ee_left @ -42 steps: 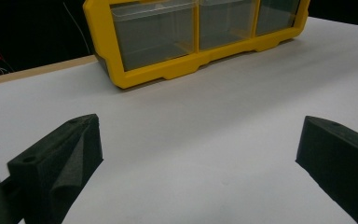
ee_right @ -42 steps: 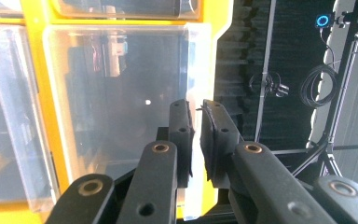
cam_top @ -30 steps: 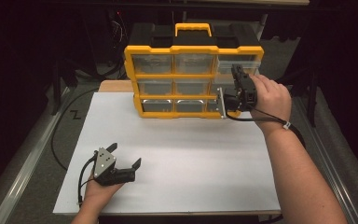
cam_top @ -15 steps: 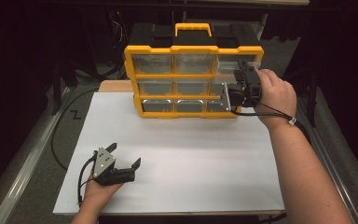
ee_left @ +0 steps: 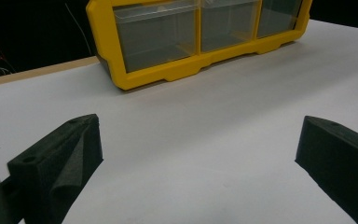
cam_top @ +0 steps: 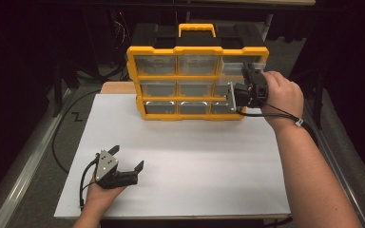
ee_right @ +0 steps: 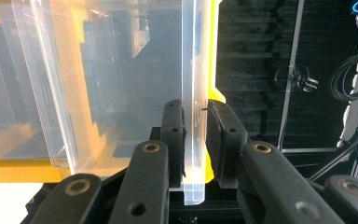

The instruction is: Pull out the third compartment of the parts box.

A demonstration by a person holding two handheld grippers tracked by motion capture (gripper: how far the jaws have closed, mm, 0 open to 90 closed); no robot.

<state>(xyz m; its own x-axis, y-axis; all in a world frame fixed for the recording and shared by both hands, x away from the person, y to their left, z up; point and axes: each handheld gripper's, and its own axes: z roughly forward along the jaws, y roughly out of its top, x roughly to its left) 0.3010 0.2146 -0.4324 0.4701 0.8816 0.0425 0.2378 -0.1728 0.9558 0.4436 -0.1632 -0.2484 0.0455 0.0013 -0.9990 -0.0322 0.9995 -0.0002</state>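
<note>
1 yellow organizer (cam_top: 197, 50), 9 clear drawers, at 12 o'clock on white board (cam_top: 195, 156) | my right gripper (ee_right: 195, 126) just closed, clamping 1 drawer wall (ee_right: 193, 70), 2 o'clock | my left gripper (cam_top: 126, 159) spread wide, holding nothing, 7 o'clock

I see the table (cam_top: 71, 118) carrying a white board (cam_top: 195, 161); on that board stands the yellow drawer organizer (cam_top: 197, 50); my left gripper (cam_top: 126, 159) rests there too.

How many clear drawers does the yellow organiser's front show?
9, in three rows of three on the organiser: three top, three middle, three bottom. The right gripper covers part of the right column, gripping the top-right drawer.
</note>
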